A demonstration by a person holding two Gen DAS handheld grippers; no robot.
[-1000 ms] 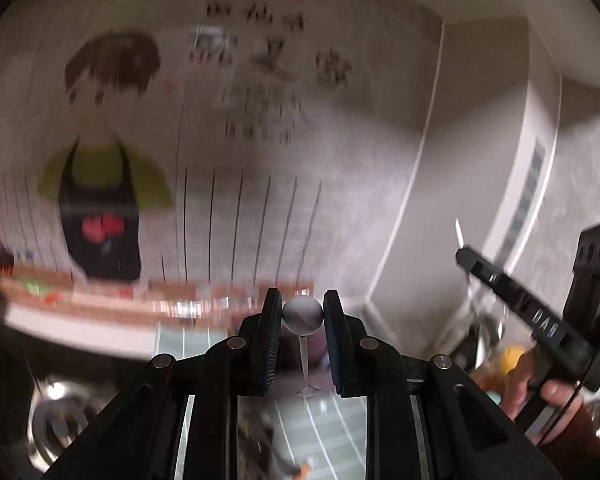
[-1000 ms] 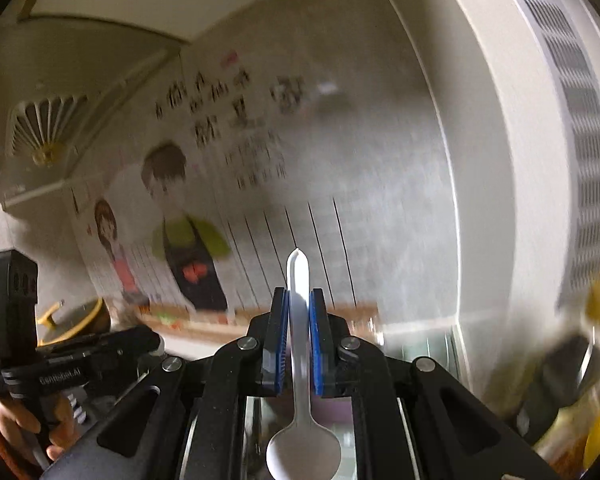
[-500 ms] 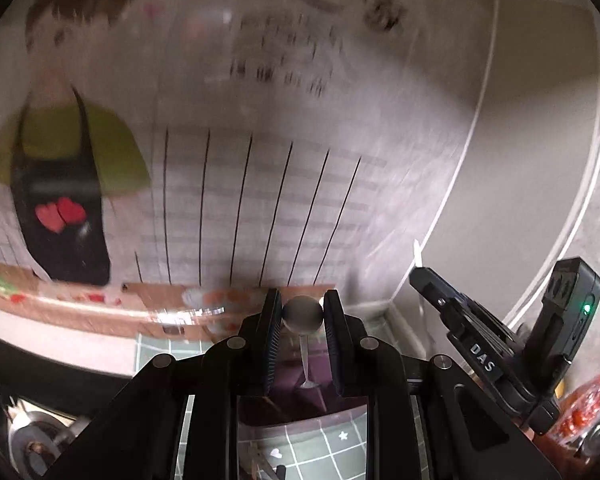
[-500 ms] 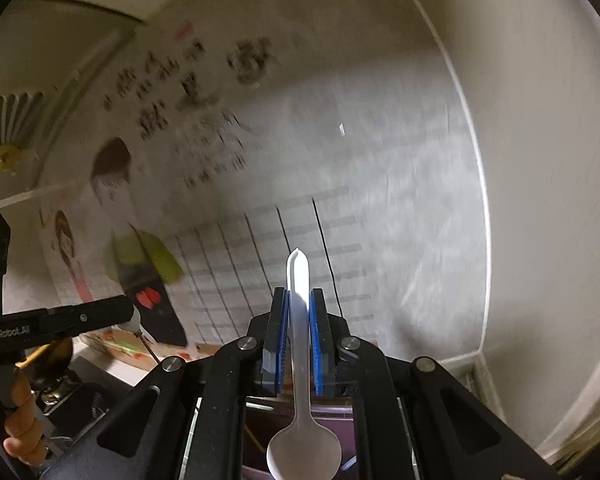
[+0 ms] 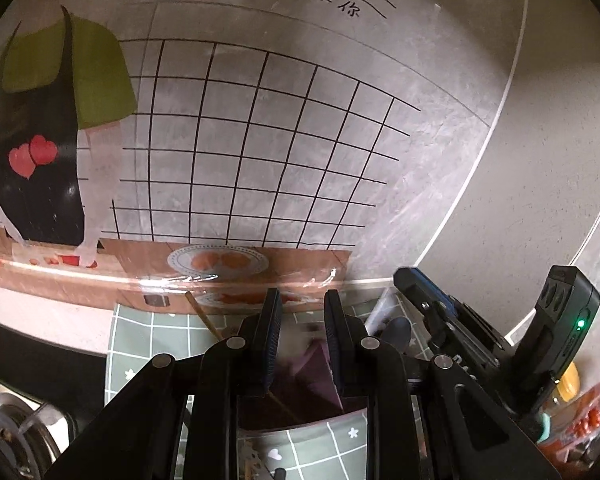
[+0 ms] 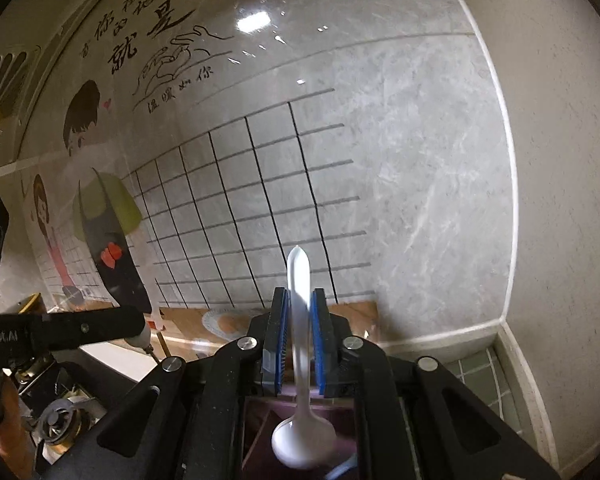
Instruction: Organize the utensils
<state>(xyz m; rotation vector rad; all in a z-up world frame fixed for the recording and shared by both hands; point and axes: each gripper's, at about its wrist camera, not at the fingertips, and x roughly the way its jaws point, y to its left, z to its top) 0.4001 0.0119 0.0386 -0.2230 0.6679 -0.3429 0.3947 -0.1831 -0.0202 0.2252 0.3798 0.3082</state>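
Observation:
My right gripper (image 6: pixel 299 312) is shut on a white plastic spoon (image 6: pixel 300 344), handle pointing up toward the wall and bowl hanging down over a dark purple holder (image 6: pixel 260 424). My left gripper (image 5: pixel 299 320) is open with nothing between its pads, above the same purple holder (image 5: pixel 320 376). A wooden chopstick (image 5: pixel 204 318) leans out of the holder at the left. The right gripper also shows in the left wrist view (image 5: pixel 440 308), and the left gripper in the right wrist view (image 6: pixel 142 336) with a small round metal end at its tip.
A tiled wall with a cartoon sticker (image 5: pixel 52 128) stands close ahead. A green checked mat (image 5: pixel 148 336) covers the counter. A gas burner (image 6: pixel 56 420) lies at the left. Orange and red packets (image 5: pixel 588 412) sit at the right.
Both grippers have dropped and moved closer to the wall. The metal spoon with the round end is gone from between the left pads, which have spread apart. The right gripper still holds the white spoon.

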